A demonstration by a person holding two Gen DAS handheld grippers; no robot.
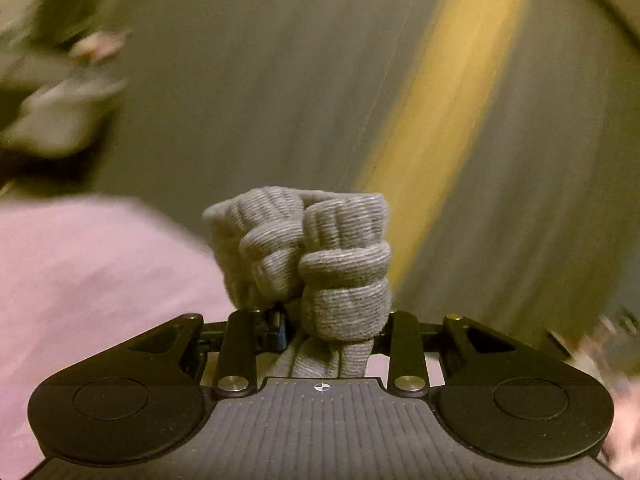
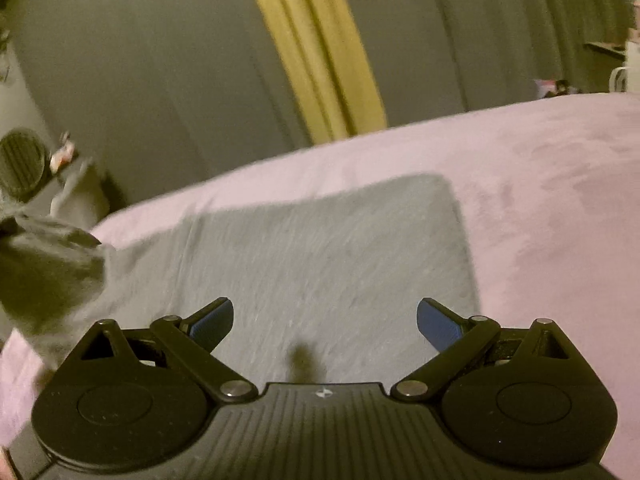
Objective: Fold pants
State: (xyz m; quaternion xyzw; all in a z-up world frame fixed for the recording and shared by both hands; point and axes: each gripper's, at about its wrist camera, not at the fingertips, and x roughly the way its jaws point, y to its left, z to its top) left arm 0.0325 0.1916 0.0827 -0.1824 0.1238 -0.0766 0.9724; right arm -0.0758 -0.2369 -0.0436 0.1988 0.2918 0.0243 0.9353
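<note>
Only the left view shows the left gripper (image 1: 320,316) clamped on a bunched grey ribbed hem of the pants (image 1: 316,248). The right view shows them flat on the pink bed (image 2: 540,184), under the right gripper (image 2: 325,320), whose jaws are spread and empty.

I am holding a bunched ribbed cuff of the pants (image 1: 316,256) between my left gripper (image 1: 320,320) jaws, with the fabric standing up ahead of them and more running back under them. The bed cover (image 1: 92,272) is lying below and to the left. My right gripper (image 2: 325,320) is hanging over the pants (image 2: 320,248), jaws apart, nothing between them. The pants are lying flat on the bed cover (image 2: 540,200), their left end lifting up off it. A curtain (image 2: 316,52) is hanging behind the bed.
</note>
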